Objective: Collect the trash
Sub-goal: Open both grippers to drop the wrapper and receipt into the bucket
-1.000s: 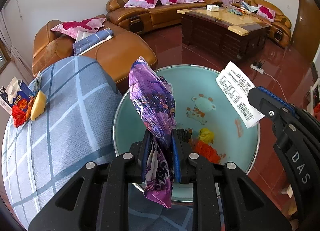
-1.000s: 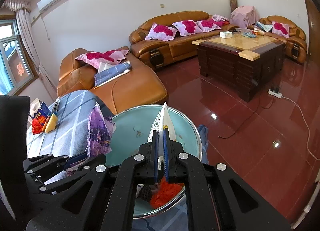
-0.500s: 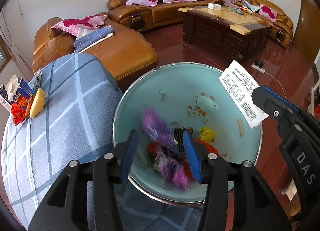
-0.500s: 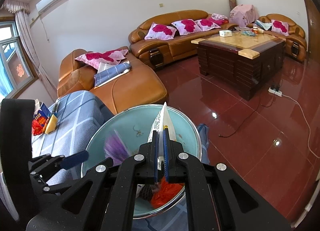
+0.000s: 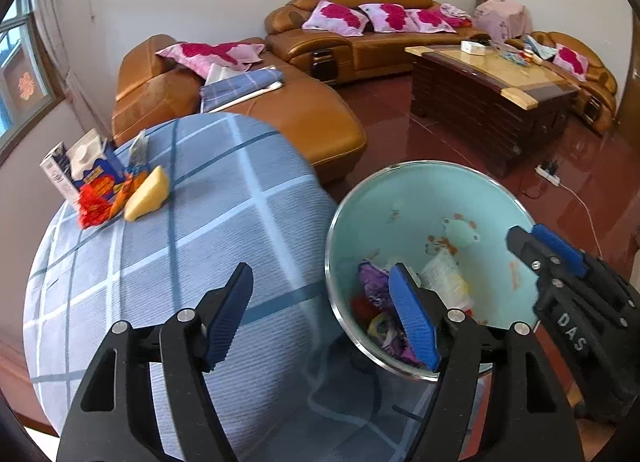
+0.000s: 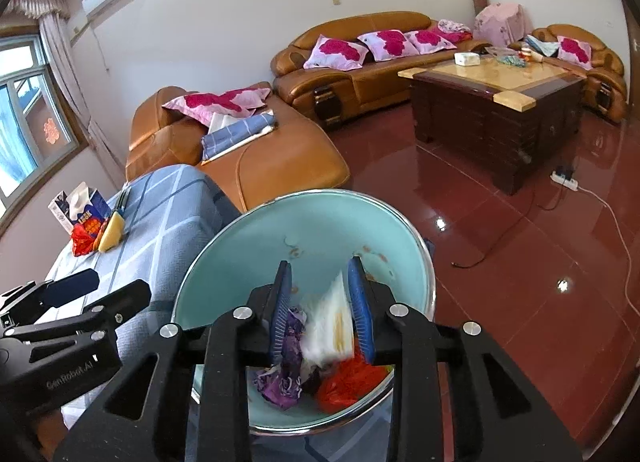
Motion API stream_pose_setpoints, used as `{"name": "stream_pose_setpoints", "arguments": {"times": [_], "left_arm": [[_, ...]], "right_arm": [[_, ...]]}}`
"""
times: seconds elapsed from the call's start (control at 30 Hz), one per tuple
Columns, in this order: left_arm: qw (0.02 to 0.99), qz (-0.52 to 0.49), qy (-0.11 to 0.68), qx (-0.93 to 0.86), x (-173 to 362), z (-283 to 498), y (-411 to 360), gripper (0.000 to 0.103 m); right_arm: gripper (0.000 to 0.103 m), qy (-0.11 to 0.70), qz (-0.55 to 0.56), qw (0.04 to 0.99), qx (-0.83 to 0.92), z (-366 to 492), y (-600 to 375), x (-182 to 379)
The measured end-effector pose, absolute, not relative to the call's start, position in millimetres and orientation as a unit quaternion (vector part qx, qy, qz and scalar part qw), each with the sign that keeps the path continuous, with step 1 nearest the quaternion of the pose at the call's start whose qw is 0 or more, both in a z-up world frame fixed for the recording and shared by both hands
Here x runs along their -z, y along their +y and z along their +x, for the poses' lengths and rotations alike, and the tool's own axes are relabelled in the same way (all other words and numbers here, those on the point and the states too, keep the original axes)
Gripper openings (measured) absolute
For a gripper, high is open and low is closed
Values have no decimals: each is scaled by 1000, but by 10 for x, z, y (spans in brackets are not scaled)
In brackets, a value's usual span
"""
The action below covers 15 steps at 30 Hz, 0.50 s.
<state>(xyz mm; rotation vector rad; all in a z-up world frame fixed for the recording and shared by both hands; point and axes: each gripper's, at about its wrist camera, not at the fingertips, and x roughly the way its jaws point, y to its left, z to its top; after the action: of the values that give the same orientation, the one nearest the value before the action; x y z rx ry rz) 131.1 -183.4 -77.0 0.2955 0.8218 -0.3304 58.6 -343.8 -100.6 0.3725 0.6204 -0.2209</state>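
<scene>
While the white paper wrapper [image 6: 328, 322] drops, blurred, between the opening right gripper [image 6: 320, 314] fingers into the teal basin [image 5: 420, 197], it looks light, limp and crushable. Remaining trash sits far off on the tabletop [image 5: 200, 229]: a stiff carton [image 5: 80, 169], best pinched by its edge. The left gripper [image 5: 320, 318] is opening, empty.

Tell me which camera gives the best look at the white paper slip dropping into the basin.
The right wrist view: the white paper slip sits dead centre between the opening jaws of the right claw, untouched by them, above the teal basin. The left wrist view shows it smaller and blurred, partly behind one of the left claw's fingers.
</scene>
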Motion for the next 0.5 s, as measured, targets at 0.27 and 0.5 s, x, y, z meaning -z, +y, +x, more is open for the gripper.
{"name": "stream_pose_setpoints", "arguments": {"times": [0.27,0.5], "left_arm": [[898,137,399,126,741,1264,-1589,79],[905,123,396,96,713,1259,-1290,88]], "right_arm": [[34,279,177,939,97,492,-3324,829],[63,270,160,945,96,453,-3157,709]]}}
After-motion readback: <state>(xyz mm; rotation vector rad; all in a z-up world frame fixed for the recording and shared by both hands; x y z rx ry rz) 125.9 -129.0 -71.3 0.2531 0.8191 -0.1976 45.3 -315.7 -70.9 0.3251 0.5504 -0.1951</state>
